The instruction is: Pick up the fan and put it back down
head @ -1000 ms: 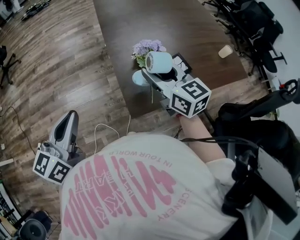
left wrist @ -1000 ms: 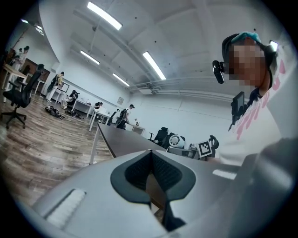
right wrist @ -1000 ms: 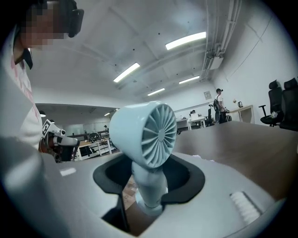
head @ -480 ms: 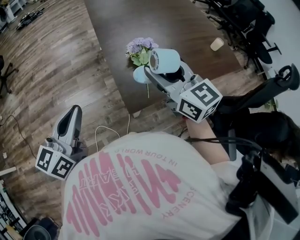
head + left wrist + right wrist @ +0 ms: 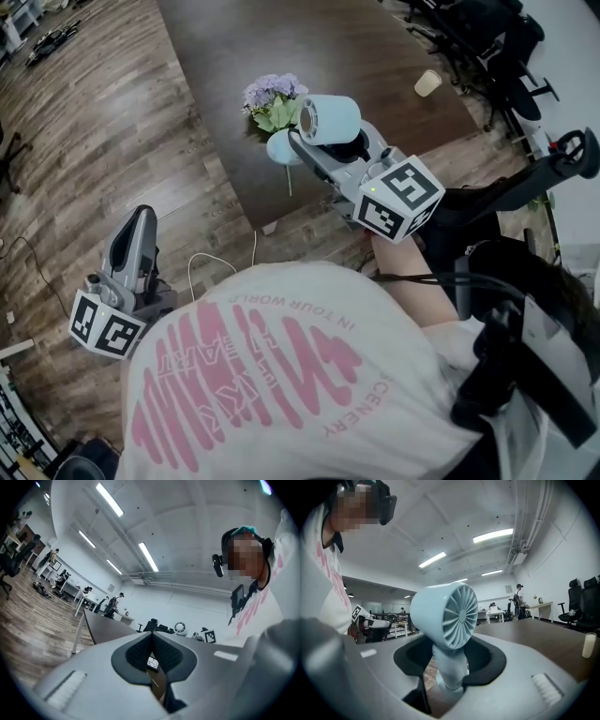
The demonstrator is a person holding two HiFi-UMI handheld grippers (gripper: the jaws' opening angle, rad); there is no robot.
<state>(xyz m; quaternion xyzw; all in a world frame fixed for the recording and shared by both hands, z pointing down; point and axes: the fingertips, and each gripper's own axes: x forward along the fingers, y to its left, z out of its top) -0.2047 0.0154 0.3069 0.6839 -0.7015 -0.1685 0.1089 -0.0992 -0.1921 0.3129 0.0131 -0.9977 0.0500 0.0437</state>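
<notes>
A light-blue fan (image 5: 328, 117) with a round ribbed head (image 5: 450, 616) hangs tilted over the near edge of the dark table (image 5: 356, 47). My right gripper (image 5: 323, 142) is shut on its stem, just under the head, and the pads (image 5: 485, 656) press on the stem from both sides in the right gripper view. The fan's round base (image 5: 281, 148) shows beyond the jaws, clear of the tabletop. My left gripper (image 5: 141, 223) hangs low at the left over the wooden floor, its jaws together with nothing between them (image 5: 152, 641).
A bunch of purple flowers (image 5: 270, 98) lies on the table right behind the fan. A paper cup (image 5: 427, 82) stands at the table's far right. Black office chairs (image 5: 487, 37) crowd the right side. A white cable (image 5: 220, 267) trails over the floor.
My right gripper has risen a little with the fan still in it. The left gripper has come up slightly beside me and stays shut.
</notes>
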